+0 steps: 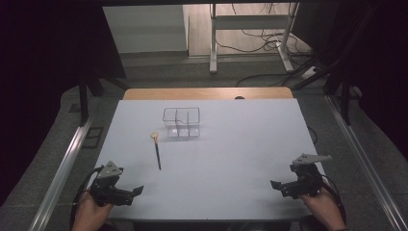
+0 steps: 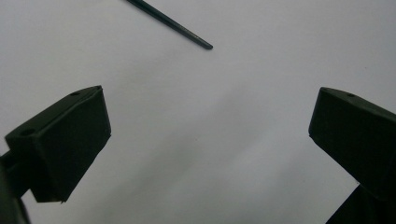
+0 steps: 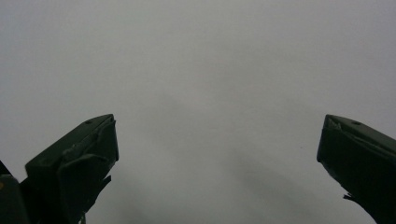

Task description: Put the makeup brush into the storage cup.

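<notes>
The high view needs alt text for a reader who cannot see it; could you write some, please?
A thin dark brush lies on a white table before a clear divided box. The left gripper and right gripper rest open at the near corners.

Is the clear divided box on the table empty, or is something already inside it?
Empty, as far as the high view shows: the clear box shows just its own dividers, and the brush lies outside it on the table.
</notes>
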`<state>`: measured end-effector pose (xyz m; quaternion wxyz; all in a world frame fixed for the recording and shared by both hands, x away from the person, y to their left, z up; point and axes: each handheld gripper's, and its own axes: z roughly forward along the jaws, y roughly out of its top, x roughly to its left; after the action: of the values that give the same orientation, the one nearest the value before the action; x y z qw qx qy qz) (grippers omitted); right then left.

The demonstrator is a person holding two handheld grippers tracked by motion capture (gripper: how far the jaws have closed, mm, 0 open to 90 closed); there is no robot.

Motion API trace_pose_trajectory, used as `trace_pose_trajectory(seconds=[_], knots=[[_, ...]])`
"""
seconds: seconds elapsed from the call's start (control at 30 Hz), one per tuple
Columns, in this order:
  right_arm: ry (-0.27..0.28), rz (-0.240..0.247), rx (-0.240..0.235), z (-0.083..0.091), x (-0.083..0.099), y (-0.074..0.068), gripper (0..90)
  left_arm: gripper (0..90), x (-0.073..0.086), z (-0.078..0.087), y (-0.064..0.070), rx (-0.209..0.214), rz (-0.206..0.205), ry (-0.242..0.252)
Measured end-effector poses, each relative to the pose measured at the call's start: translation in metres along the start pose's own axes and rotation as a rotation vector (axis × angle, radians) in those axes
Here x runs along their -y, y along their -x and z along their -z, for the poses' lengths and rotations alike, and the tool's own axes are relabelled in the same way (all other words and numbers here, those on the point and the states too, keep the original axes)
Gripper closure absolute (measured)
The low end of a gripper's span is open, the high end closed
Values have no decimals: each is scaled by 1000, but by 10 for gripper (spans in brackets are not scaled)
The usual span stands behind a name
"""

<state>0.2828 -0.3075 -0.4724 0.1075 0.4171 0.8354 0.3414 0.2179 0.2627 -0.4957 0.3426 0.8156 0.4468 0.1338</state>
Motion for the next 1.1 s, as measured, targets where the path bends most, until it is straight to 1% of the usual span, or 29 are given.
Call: trace_pose_trajectory(seconds=[0.13,0.17,0.2,0.23,0.27,0.3,0.47,0.53,0.6,0.67,0.8,0.93,0.97,1.1], knots=[[-3,-1,-1,0,0,0,0,0,-1,0,0,5,9,4],[-6,0,-1,-1,0,0,0,0,-2,-1,0,8,23,8],[-6,0,-1,-1,0,0,0,0,-2,-1,0,8,23,8],[-10,3,-1,-1,0,-1,0,0,-4,-2,-1,18,41,6],[-9,8,-1,-1,0,-1,0,0,-4,-2,-1,18,41,6],[-14,13,1,-1,-1,-2,0,0,-5,-3,-1,25,54,1],[-21,27,7,-3,-1,-3,0,0,-9,-5,-2,16,52,-15],[-29,32,10,-3,-1,-3,0,0,-11,-7,-1,13,58,-20],[-25,34,12,-3,-1,-4,0,0,-12,-7,-1,11,55,-22],[-25,39,16,-3,-1,-4,0,0,-12,-9,-1,13,51,-43],[-30,44,23,-3,-1,-5,0,0,-13,-11,-1,11,39,-62],[-33,53,25,-4,-1,-6,0,0,-16,-14,-1,9,45,-70],[-36,54,24,-4,-1,-6,0,0,-18,-15,-2,-4,50,-76],[-43,55,24,-5,-1,-6,0,0,-22,-18,-5,0,64,-66]])
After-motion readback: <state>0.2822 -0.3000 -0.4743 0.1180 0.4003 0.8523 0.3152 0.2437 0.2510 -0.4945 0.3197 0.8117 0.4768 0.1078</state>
